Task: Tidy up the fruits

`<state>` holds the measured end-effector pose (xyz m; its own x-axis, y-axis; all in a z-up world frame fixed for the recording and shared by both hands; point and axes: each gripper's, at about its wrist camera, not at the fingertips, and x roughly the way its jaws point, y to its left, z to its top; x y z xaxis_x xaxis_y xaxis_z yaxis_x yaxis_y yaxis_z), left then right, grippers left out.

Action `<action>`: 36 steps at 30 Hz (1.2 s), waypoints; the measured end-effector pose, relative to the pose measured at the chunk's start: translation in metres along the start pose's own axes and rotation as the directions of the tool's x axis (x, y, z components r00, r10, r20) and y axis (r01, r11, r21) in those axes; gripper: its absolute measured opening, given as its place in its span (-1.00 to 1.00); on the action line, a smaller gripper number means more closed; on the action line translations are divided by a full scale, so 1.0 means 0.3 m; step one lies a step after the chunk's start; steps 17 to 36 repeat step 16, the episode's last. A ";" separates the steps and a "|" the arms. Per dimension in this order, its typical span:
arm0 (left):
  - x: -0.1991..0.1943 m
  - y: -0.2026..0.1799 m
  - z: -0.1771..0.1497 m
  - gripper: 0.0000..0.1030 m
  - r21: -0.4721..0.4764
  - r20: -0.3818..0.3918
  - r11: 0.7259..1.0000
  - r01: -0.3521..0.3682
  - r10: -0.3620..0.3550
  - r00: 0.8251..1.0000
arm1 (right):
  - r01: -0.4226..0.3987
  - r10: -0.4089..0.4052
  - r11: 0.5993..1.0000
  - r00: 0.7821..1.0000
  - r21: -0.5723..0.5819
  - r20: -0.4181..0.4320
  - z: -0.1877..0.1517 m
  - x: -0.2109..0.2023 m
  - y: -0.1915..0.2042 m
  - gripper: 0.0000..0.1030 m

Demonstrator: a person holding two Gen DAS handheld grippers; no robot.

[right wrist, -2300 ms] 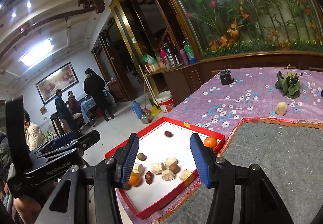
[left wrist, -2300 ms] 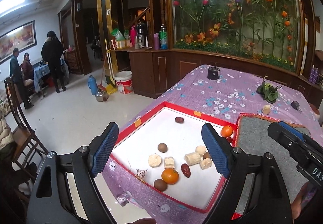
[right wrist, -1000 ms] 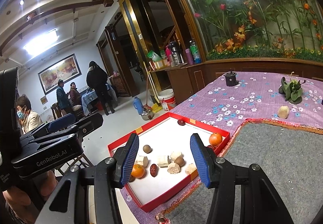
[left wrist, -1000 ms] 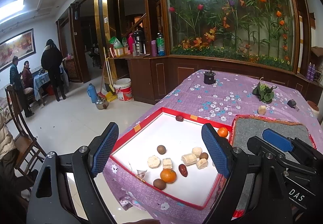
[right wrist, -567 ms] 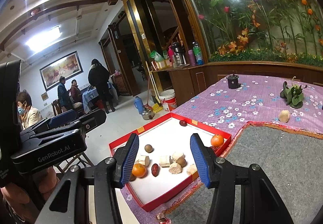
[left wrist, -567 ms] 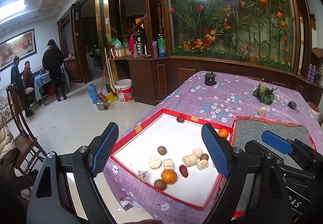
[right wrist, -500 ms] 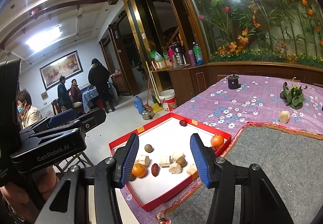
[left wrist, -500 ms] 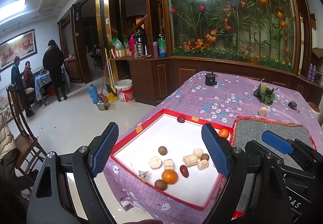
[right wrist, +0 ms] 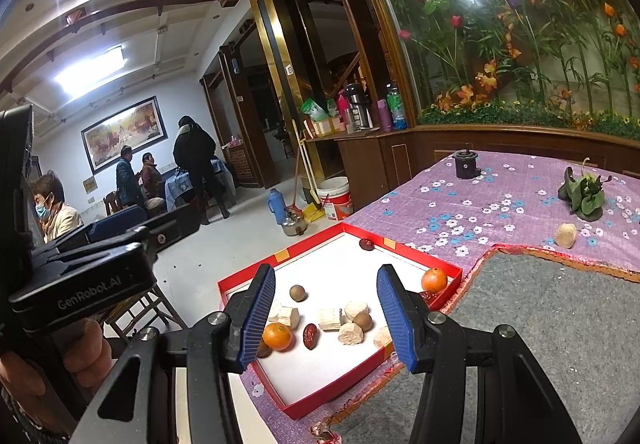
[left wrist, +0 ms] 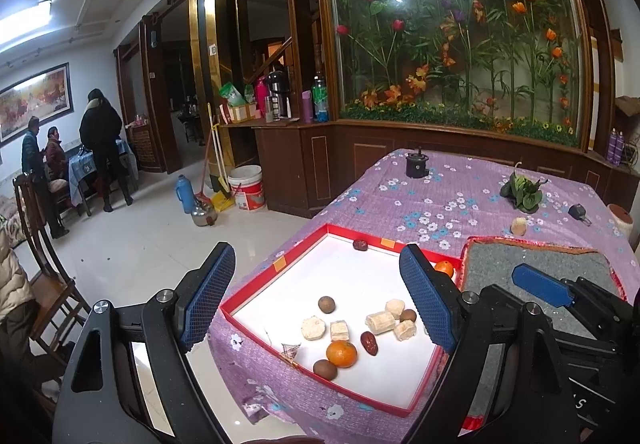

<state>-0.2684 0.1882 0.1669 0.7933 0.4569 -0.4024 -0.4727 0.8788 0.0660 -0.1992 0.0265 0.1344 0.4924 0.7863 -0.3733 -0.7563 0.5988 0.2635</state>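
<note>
A red-rimmed white tray (left wrist: pixel 308 248) (right wrist: pixel 304 240) on the purple flowered table holds an orange (left wrist: pixel 341 353) (right wrist: pixel 277 336), a second orange (left wrist: pixel 444 269) (right wrist: pixel 434 280) at its right corner, red dates (left wrist: pixel 369 342) (right wrist: pixel 310 335), brown round fruits (left wrist: pixel 326 303) (right wrist: pixel 298 292) and several pale cut pieces (left wrist: pixel 379 323) (right wrist: pixel 330 319). My left gripper (left wrist: pixel 316 296) is open and empty, above the tray's near side. My right gripper (right wrist: pixel 326 314) is open and empty, above the tray's near right; it also shows in the left wrist view (left wrist: pixel 540 290).
A grey felt mat (left wrist: pixel 496 264) (right wrist: pixel 560 308) lies right of the tray. Further back on the table are a green leafy vegetable (left wrist: pixel 522 192) (right wrist: pixel 582 192), a pale lump (left wrist: pixel 519 225) (right wrist: pixel 565 235) and a black cylinder (left wrist: pixel 416 164) (right wrist: pixel 466 164). People and chairs stand at the left.
Both grippers have drawn back and up a little from the tray since 2.3 s ago. In the last half second almost nothing has moved. Both stay open.
</note>
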 end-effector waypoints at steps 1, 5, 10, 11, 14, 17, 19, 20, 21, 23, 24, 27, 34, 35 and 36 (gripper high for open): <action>-0.003 0.003 -0.001 0.65 -0.001 0.006 1.000 -0.003 0.003 1.000 | -0.001 0.001 1.000 1.000 -0.002 -0.001 -0.001 0.002 0.003 -0.01; -0.010 0.005 -0.005 0.65 0.001 0.014 1.000 -0.012 0.012 1.000 | -0.003 0.003 1.000 1.000 -0.011 -0.005 -0.005 0.008 0.012 -0.01; -0.010 0.011 -0.006 0.65 -0.008 0.012 1.000 -0.013 0.013 1.000 | -0.002 0.002 1.000 1.000 -0.014 -0.004 -0.008 0.013 0.013 -0.01; -0.011 0.010 -0.007 0.65 -0.013 0.010 1.000 -0.010 0.010 1.000 | -0.001 0.001 1.000 1.000 -0.012 -0.004 -0.008 0.014 0.012 -0.01; -0.017 0.004 -0.010 0.65 -0.011 0.016 1.000 -0.005 0.005 1.000 | 0.000 0.000 1.000 1.000 -0.002 -0.005 -0.010 0.015 0.006 -0.01; -0.011 0.003 -0.011 0.65 -0.004 0.008 1.000 -0.004 0.004 1.000 | 0.000 0.000 1.000 1.000 0.003 -0.005 -0.010 0.016 0.003 -0.01; -0.011 0.003 -0.011 0.65 -0.004 0.008 1.000 -0.004 0.004 1.000 | 0.000 0.000 1.000 1.000 0.003 -0.005 -0.010 0.016 0.003 -0.01; -0.011 0.003 -0.011 0.65 -0.004 0.008 1.000 -0.004 0.004 1.000 | 0.000 0.000 1.000 1.000 0.003 -0.005 -0.010 0.016 0.003 -0.01; -0.011 0.003 -0.011 0.65 -0.004 0.008 1.000 -0.004 0.004 1.000 | 0.000 0.000 1.000 1.000 0.003 -0.005 -0.010 0.016 0.003 -0.01; -0.011 0.003 -0.011 0.65 -0.004 0.008 1.000 -0.004 0.004 1.000 | 0.000 0.000 1.000 1.000 0.003 -0.005 -0.010 0.016 0.003 -0.01; -0.011 0.003 -0.011 0.65 -0.004 0.008 1.000 -0.004 0.004 1.000 | 0.000 0.000 1.000 1.000 0.003 -0.005 -0.010 0.016 0.003 -0.01; -0.011 0.003 -0.011 0.65 -0.004 0.008 1.000 -0.004 0.004 1.000 | 0.000 0.000 1.000 1.000 0.003 -0.005 -0.010 0.016 0.003 -0.01; -0.011 0.003 -0.011 0.65 -0.004 0.008 1.000 -0.004 0.004 1.000 | 0.000 0.000 1.000 1.000 0.003 -0.005 -0.010 0.016 0.003 -0.01; -0.011 0.003 -0.011 0.65 -0.004 0.008 1.000 -0.004 0.004 1.000 | 0.000 0.000 1.000 1.000 0.003 -0.005 -0.010 0.016 0.003 -0.01; -0.011 0.003 -0.011 0.65 -0.004 0.008 1.000 -0.004 0.004 1.000 | 0.000 0.000 1.000 1.000 0.003 -0.005 -0.010 0.016 0.003 -0.01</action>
